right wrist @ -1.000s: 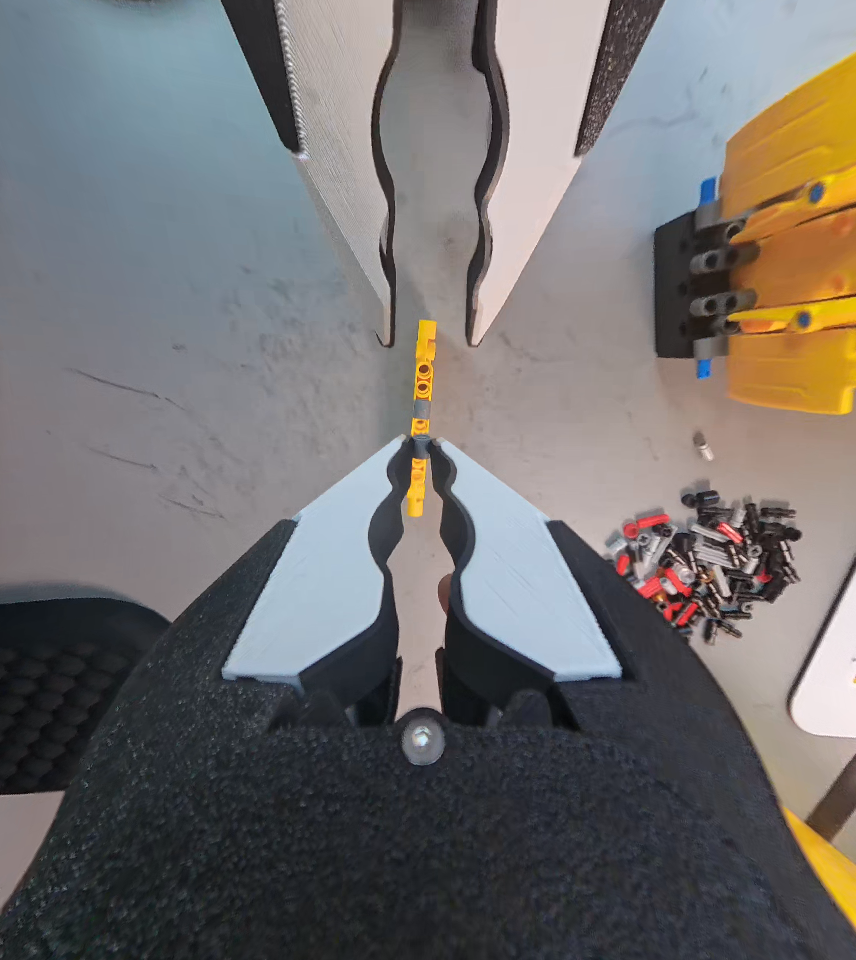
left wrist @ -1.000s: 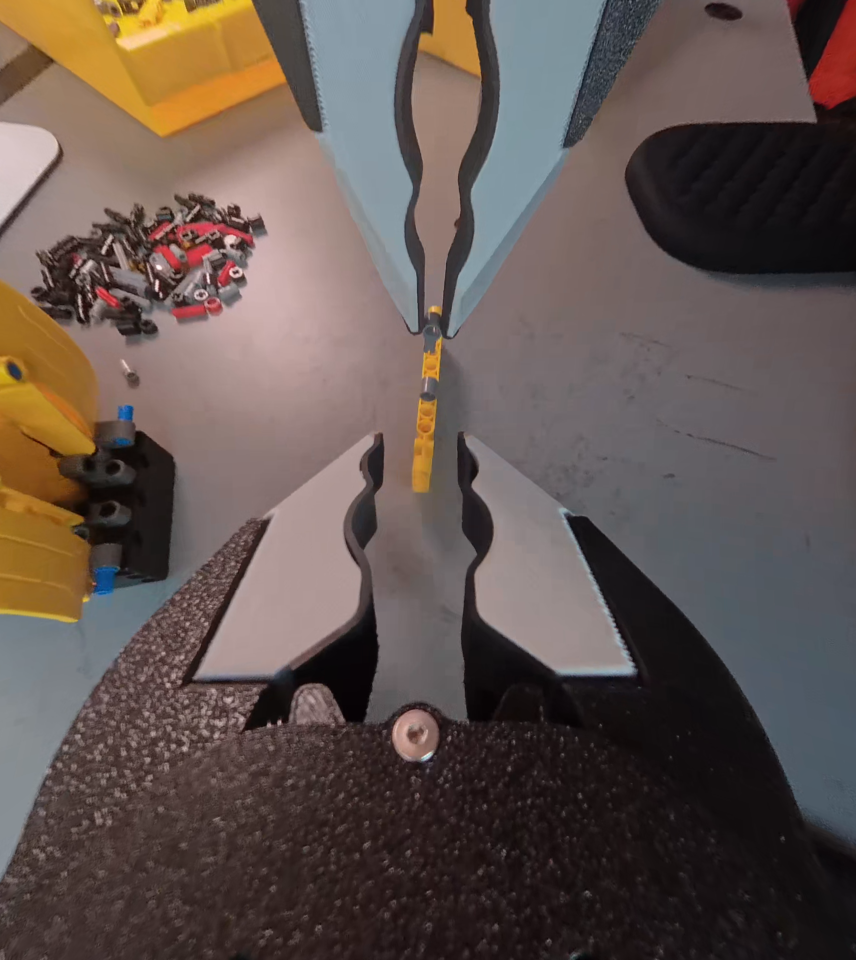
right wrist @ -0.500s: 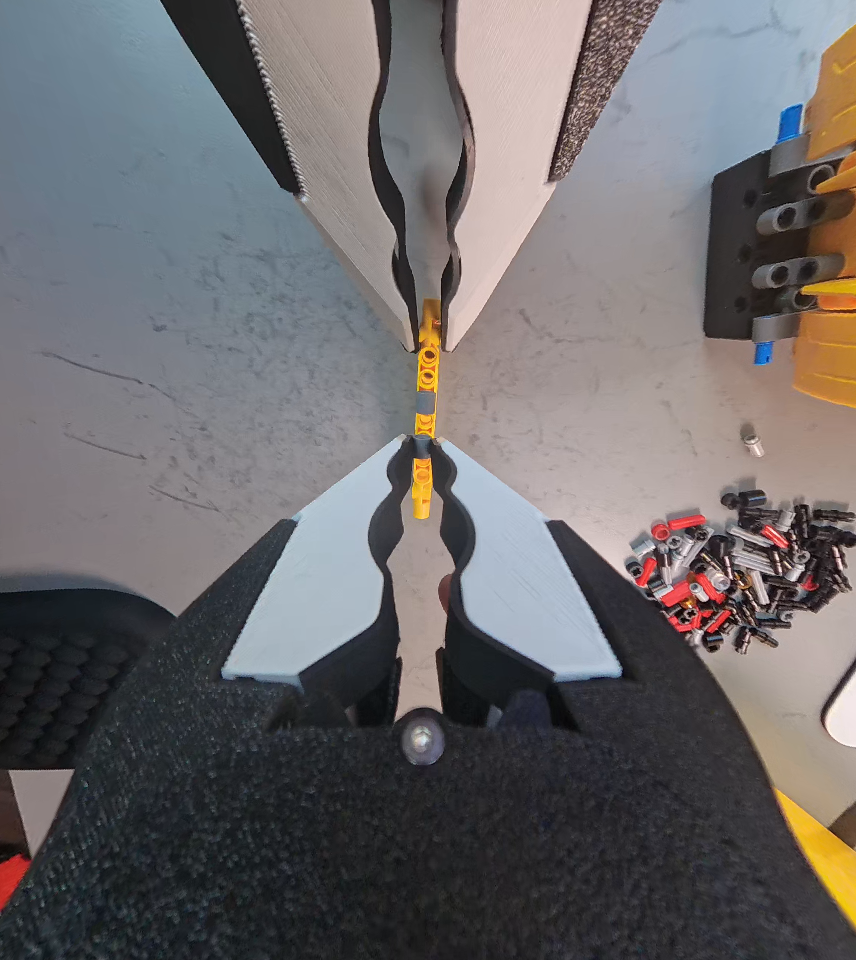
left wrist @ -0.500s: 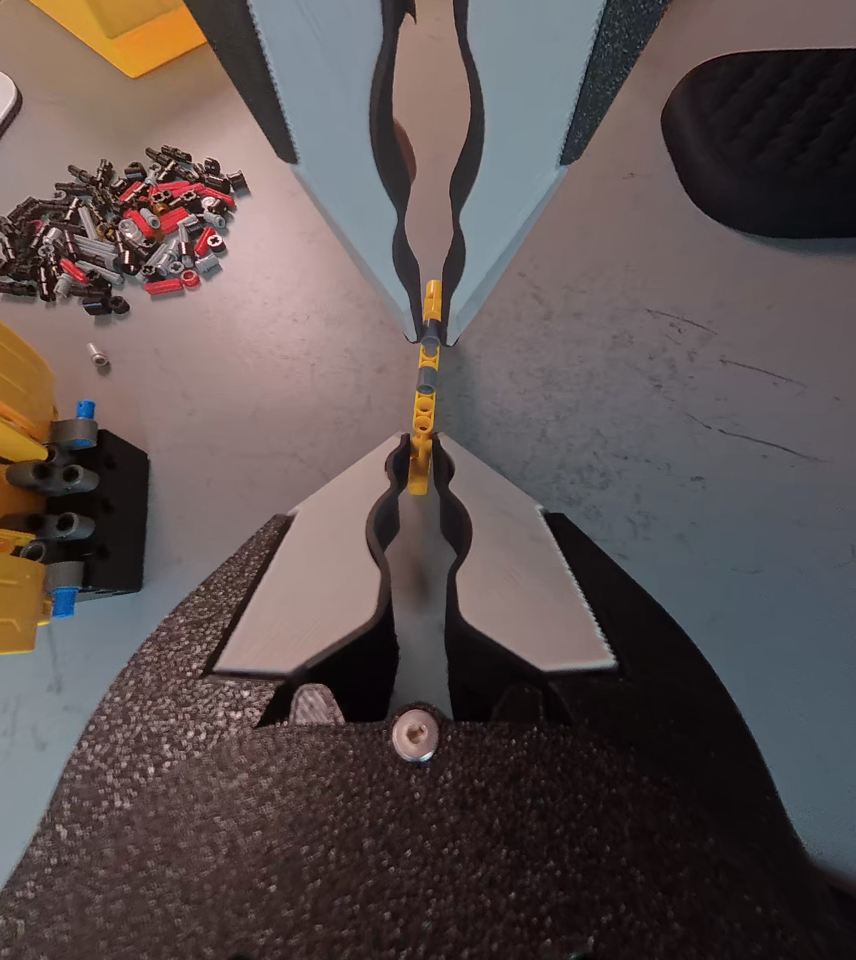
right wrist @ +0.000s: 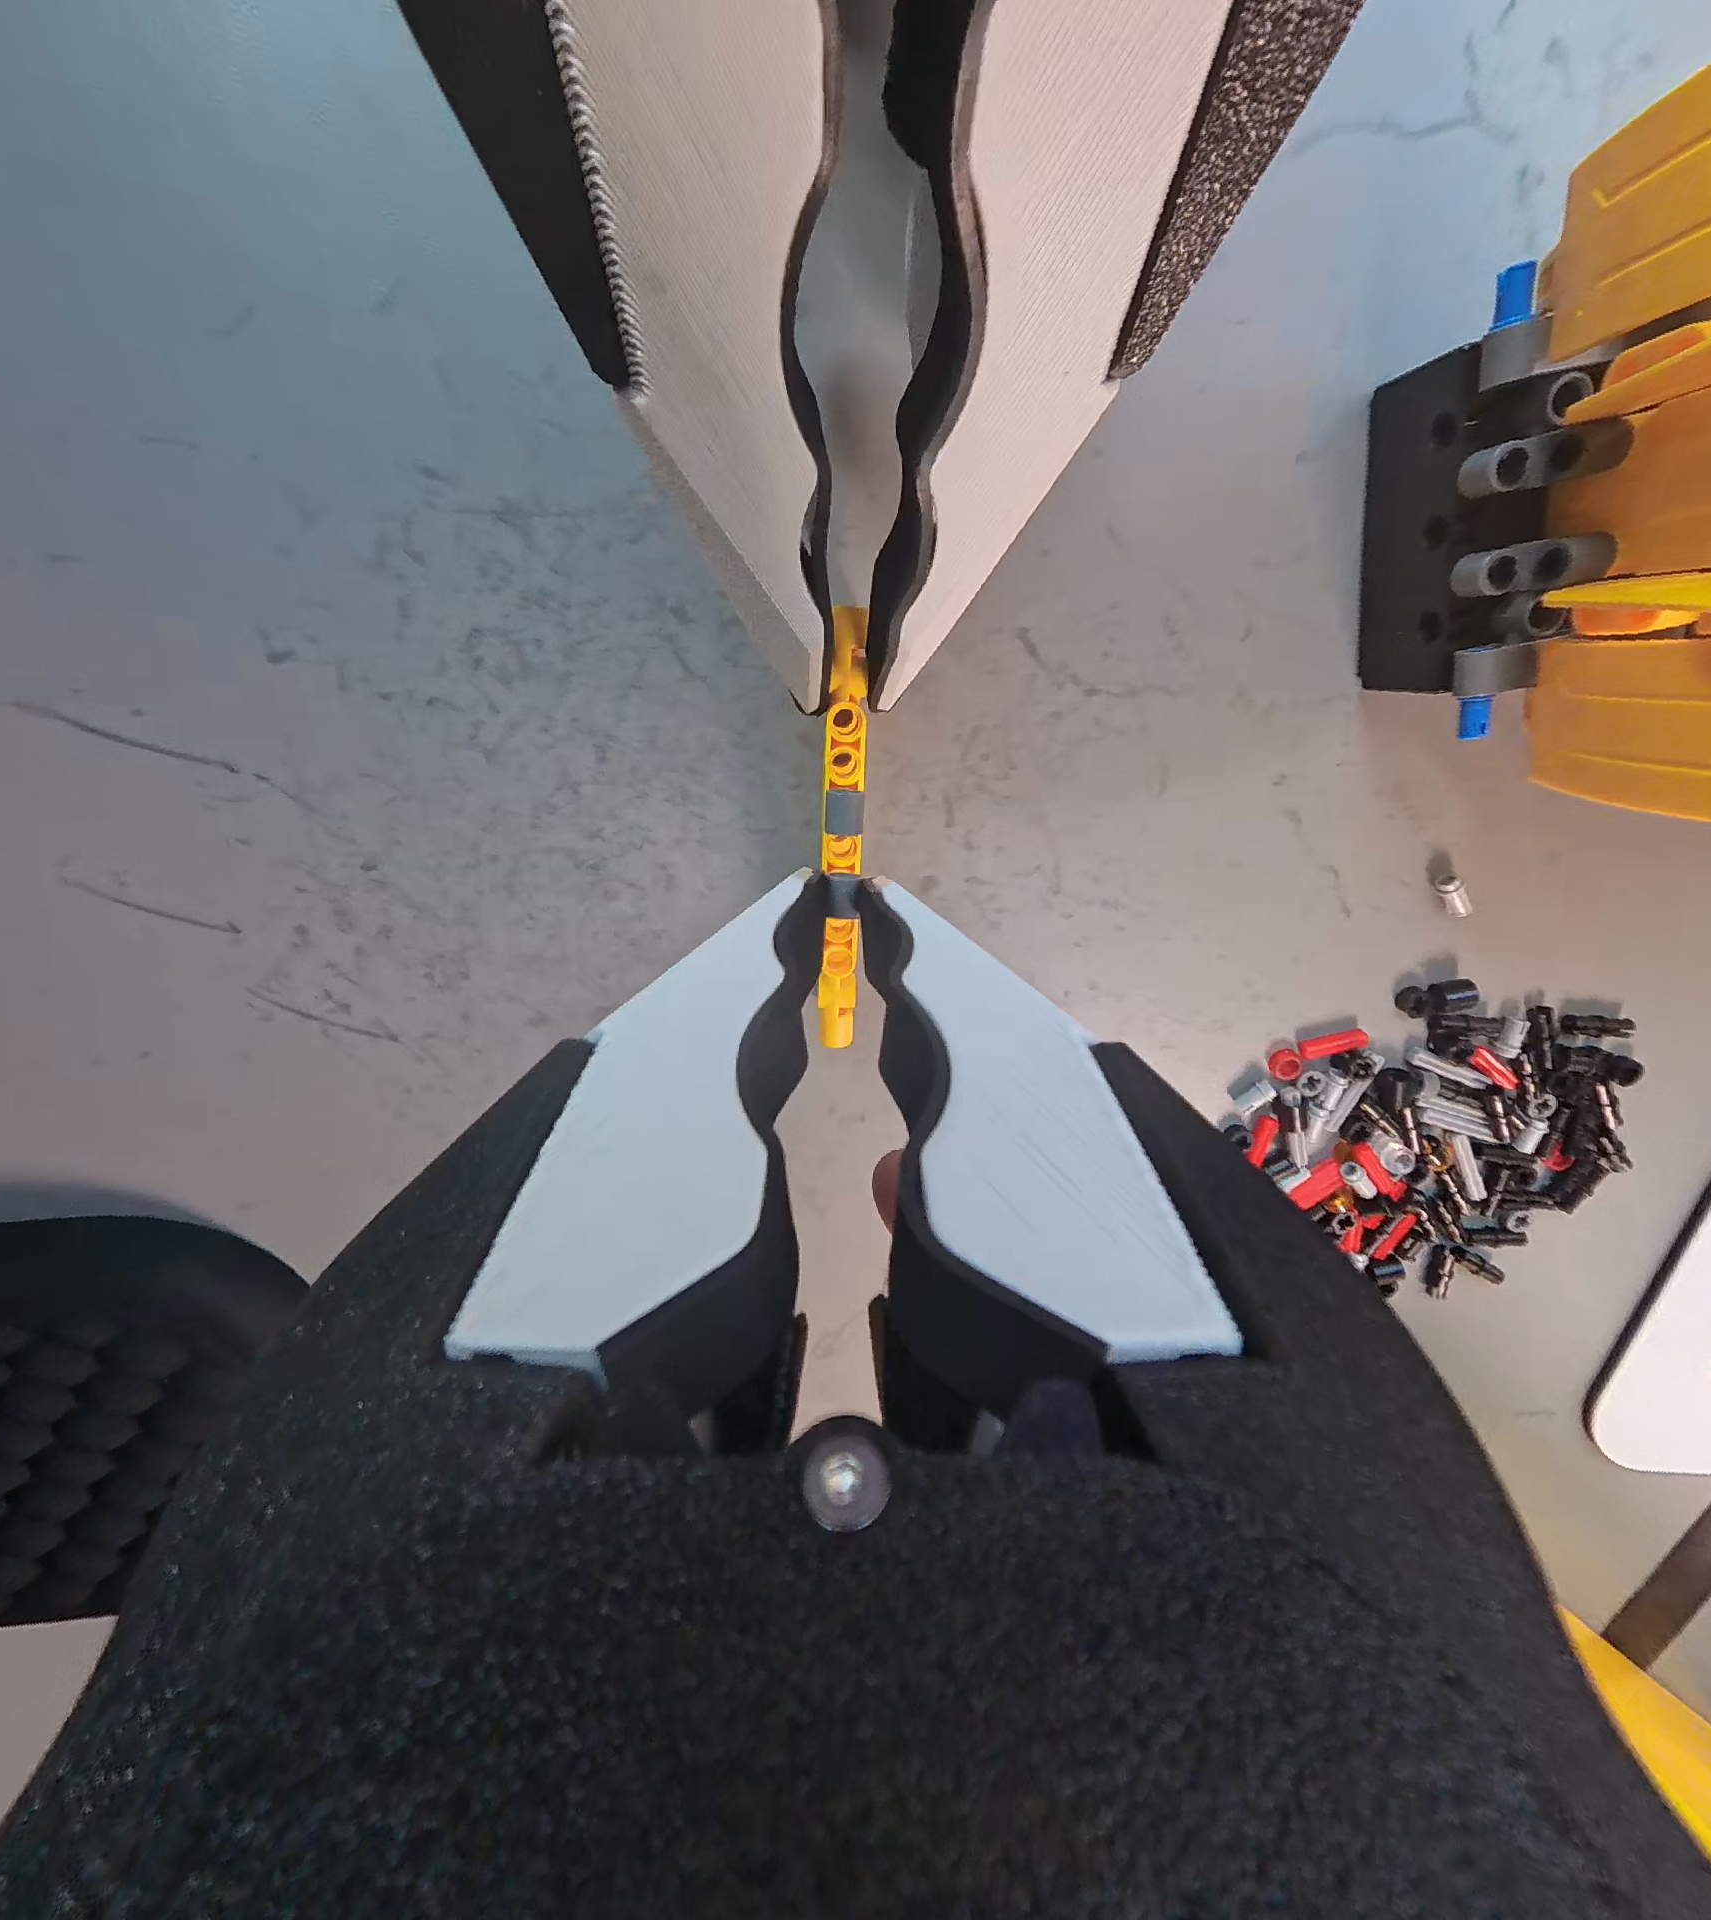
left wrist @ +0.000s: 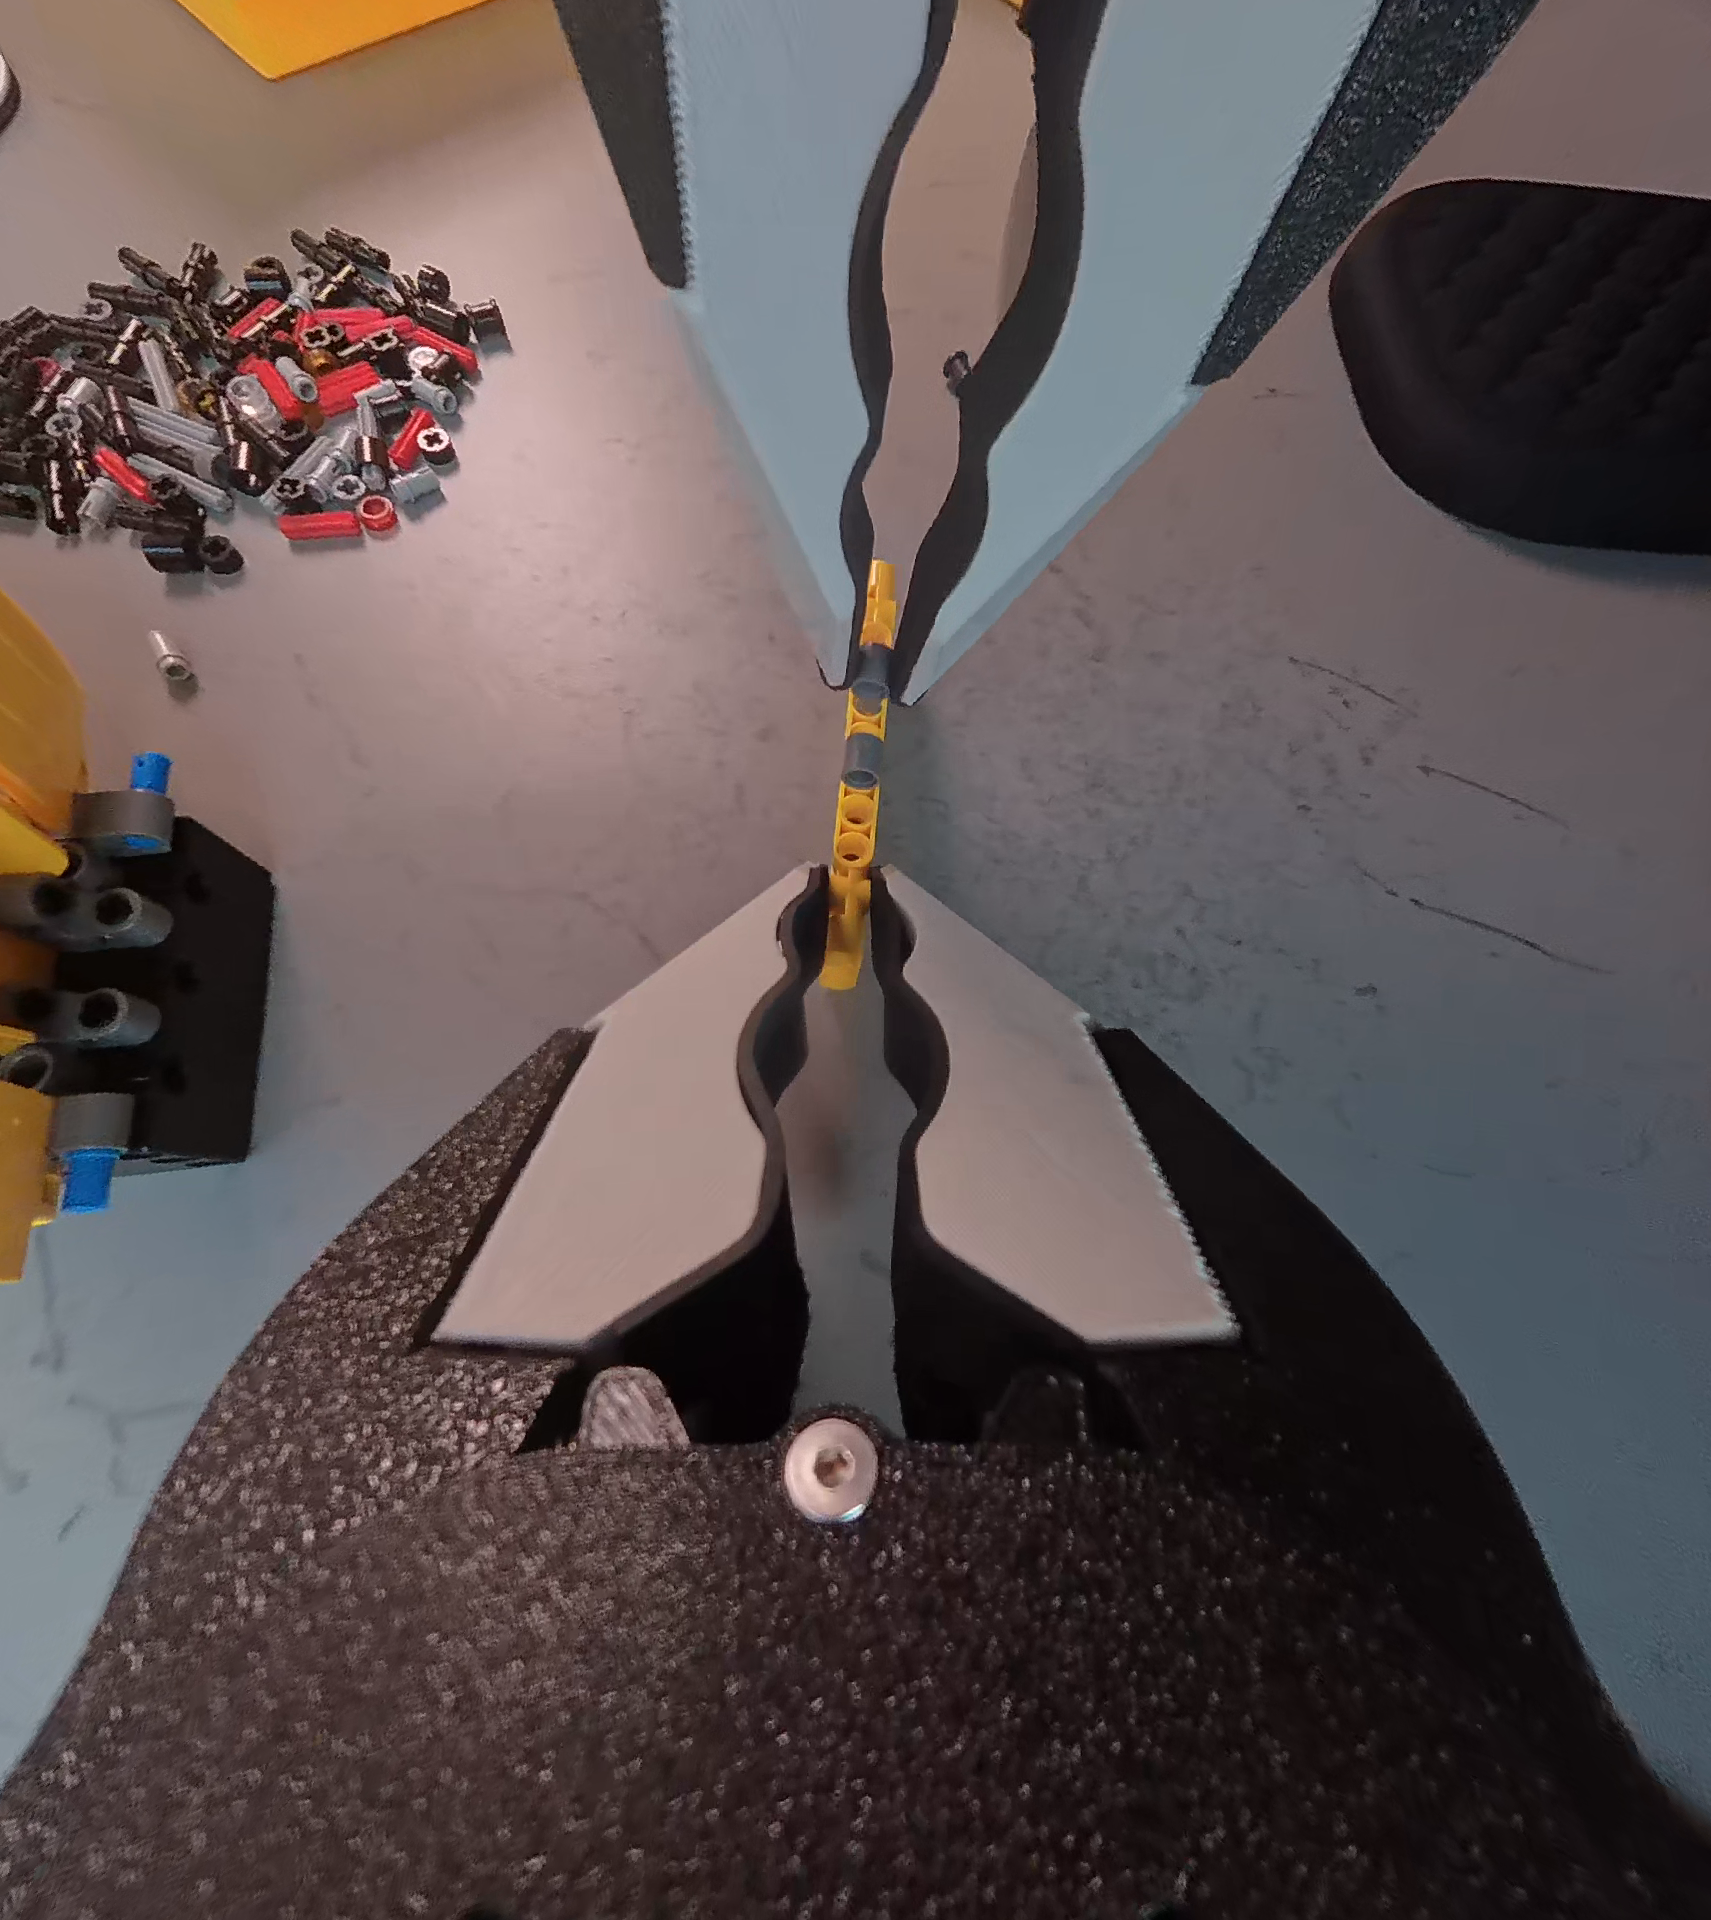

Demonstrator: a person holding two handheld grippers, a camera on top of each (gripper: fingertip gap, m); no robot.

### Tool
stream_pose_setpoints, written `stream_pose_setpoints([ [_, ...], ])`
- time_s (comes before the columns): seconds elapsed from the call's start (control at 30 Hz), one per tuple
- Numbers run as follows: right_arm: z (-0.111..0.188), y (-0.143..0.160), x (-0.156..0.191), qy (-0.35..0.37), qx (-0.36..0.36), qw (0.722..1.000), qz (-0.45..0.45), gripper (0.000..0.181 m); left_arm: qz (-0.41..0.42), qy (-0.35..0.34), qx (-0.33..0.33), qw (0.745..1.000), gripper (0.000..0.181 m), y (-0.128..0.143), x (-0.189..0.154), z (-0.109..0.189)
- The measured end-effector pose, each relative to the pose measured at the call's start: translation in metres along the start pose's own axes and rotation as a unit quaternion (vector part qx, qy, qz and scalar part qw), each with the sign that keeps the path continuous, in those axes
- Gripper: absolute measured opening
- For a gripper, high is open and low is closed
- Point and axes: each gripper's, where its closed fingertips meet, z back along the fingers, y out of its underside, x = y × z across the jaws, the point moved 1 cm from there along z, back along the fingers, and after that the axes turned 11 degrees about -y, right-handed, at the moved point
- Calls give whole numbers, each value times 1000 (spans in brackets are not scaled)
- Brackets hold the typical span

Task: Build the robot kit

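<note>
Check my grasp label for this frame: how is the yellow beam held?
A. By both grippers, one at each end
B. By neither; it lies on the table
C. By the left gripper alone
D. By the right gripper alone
A: the left gripper and the right gripper each pinch one end of the yellow beam, which spans the gap between them.

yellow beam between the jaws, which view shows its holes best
The right wrist view: the yellow beam faces the camera, its round holes open. The left wrist view shows it narrower and more edge-on, both ends clamped.
</note>
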Motion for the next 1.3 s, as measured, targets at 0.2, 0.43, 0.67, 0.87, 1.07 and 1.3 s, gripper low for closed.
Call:
stream_pose_setpoints([
  [0.2, 1, 1, -4, 14, 0, 1000, 12, 6, 10, 3, 0, 1000, 7, 0, 0, 0],
  [0.43, 1, 6, -9, 39, -51, 998, 10, 6, 18, 10, 1, 1000, 7, 0, 1, 0],
  [0.67, 1, 5, -8, 29, -41, 998, 25, 6, -5, -4, -8, 1000, 8, -2, -1, 0],
  [0.87, 1, 5, 1, 2, 2, 999, 44, 6, -27, -6, -7, 1000, 8, -3, -8, -4],
  [1.07, 0, 6, 2, -7, 21, 998, 54, 6, -18, -9, -5, 1000, 7, -4, -5, -5],
  [1.3, -1, 5, 2, -23, 23, 999, 34, 6, 10, -4, 1, 1000, 7, -4, -4, -5],
])
